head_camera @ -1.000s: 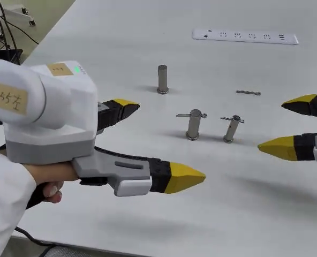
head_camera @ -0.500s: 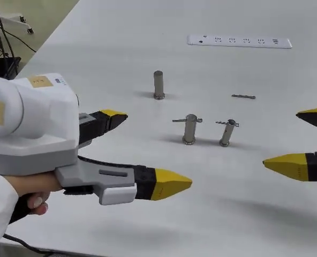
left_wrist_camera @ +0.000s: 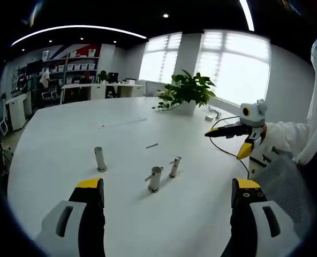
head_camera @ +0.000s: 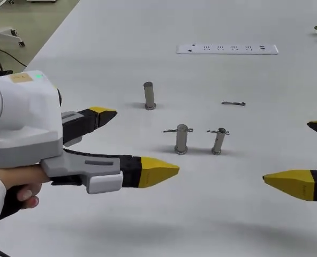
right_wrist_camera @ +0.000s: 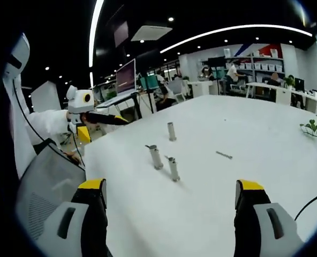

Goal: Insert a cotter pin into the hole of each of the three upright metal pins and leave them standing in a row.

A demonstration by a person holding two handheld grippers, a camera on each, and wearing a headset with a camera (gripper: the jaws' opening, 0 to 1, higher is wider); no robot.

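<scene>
Three metal pins stand on the white table. The far left pin [head_camera: 149, 96] is bare. The middle pin [head_camera: 181, 139] and the right pin [head_camera: 218, 141] each carry a cotter pin through the top; the right one leans a little. A loose cotter pin [head_camera: 233, 103] lies flat behind them. My left gripper [head_camera: 138, 142] hovers open at the left, apart from the pins, nothing between its jaws. My right gripper [head_camera: 307, 156] is open at the right edge, also empty. The same pins appear in the left gripper view [left_wrist_camera: 155, 179] and the right gripper view [right_wrist_camera: 156, 157].
A white power strip [head_camera: 227, 49] lies at the far side of the table. A potted plant [left_wrist_camera: 186, 91] stands on the table's far end. The table's left edge [head_camera: 51, 48] drops to the floor. A person's hand [head_camera: 20, 184] holds the left gripper.
The head camera has shifted, so the pins sit lower and further left. The left gripper has drawn back to the left, and the right gripper has slid toward the right edge.
</scene>
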